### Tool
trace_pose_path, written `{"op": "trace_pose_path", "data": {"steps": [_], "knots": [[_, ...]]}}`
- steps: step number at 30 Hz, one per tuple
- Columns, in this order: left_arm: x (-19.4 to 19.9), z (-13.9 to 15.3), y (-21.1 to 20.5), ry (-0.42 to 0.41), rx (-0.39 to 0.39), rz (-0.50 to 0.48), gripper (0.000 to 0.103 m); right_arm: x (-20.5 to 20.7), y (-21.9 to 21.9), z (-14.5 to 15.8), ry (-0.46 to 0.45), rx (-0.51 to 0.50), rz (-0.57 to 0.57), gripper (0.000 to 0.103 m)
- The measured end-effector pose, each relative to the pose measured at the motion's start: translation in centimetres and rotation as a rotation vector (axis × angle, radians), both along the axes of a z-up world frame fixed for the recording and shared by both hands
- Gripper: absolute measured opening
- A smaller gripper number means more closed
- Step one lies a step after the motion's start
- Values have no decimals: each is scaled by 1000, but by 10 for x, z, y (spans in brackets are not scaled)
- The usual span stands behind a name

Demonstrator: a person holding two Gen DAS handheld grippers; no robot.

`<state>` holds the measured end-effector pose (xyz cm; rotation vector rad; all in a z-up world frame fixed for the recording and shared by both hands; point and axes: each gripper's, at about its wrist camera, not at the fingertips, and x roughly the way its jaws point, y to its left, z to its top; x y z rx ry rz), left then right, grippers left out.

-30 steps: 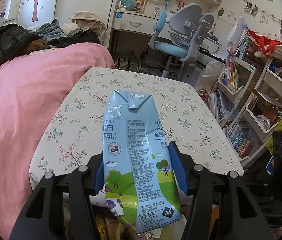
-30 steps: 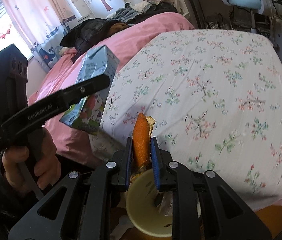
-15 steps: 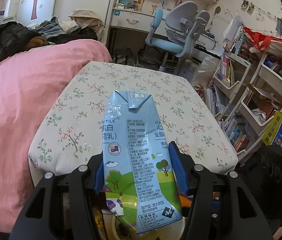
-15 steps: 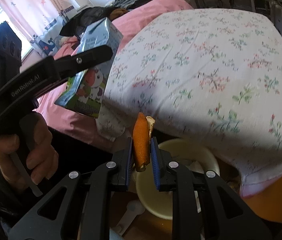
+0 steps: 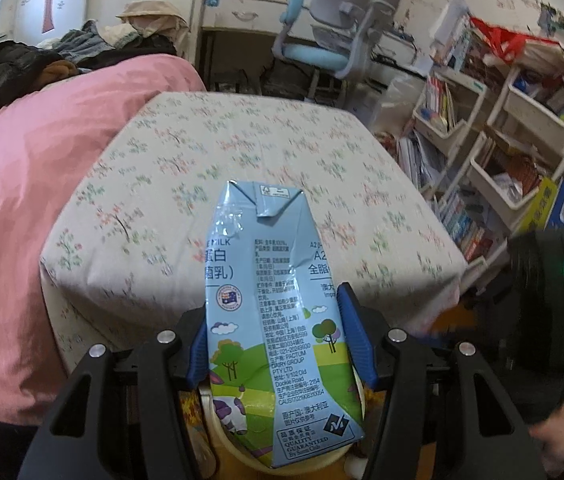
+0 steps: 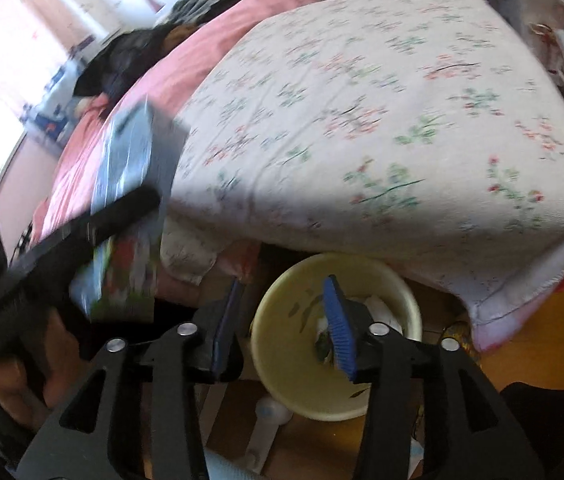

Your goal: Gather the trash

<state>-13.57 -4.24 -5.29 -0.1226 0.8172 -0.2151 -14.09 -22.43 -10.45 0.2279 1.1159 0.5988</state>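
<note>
Step in hand: I am dropping trash into the bin; both tools hang over it past the near edge of the flowered desk (image 5: pixel 242 152).
Left tool (image 5: pixel 274 344): I have it closed on a light-blue milk carton (image 5: pixel 270 300); the blue pads press on the carton's two sides and the carton stands upright between them, its bottom end over the bin's rim.
Milk carton, seen from the right wrist: blurred, to the left of the bin and above it, not yet inside (image 6: pixel 130 216).
Bin (image 6: pixel 282 384): a pale yellow round tub on the floor just below the desk's edge, with white crumpled scraps and something dark already in it.
Right tool (image 6: pixel 282 332): its jaws are opening and I see nothing between the pads; it hangs right over the bin's mouth. I cannot make out any one piece that it let go among the scraps inside.
Next move, my judgement: bring the left tool further over the mouth of the bin, then spread its jaws so the carton falls in. The right tool should draw clear first, since the two stand close together.
</note>
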Motion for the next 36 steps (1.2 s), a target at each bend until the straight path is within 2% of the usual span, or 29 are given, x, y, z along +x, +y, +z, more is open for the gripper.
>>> {"op": "trace_pose_path", "data": {"steps": [7,11,14,16,19,23,27,30,32,36], "knots": [[-9,-17,-15,72,58,-49,55,6,-29,18,-104,20,-149,52],[-11,-35,-21,188,65,-87,56,7,-42,29,-170,8,-221,57],[-12,-57,-30,313,117,-126,57,6,-46,37,-215,0,-249,61],[-13,-60,-33,324,152,-138,63,5,-48,42,-249,-12,-263,65],[-14,-53,-29,285,163,-106,70,3,-50,49,-294,-41,-280,71],[-13,-38,-12,208,146,-4,73,-1,-49,55,-343,-82,-307,76],[-19,-5,11,0,126,152,84,-5,-46,59,-388,-111,-315,76],[-24,15,21,-121,129,218,91,-9,-41,64,-442,-130,-310,76],[-25,27,25,-195,136,247,93,-12,-36,68,-478,-144,-300,76],[-14,51,32,-287,156,249,94,-18,-29,73,-541,-167,-282,77]]}}
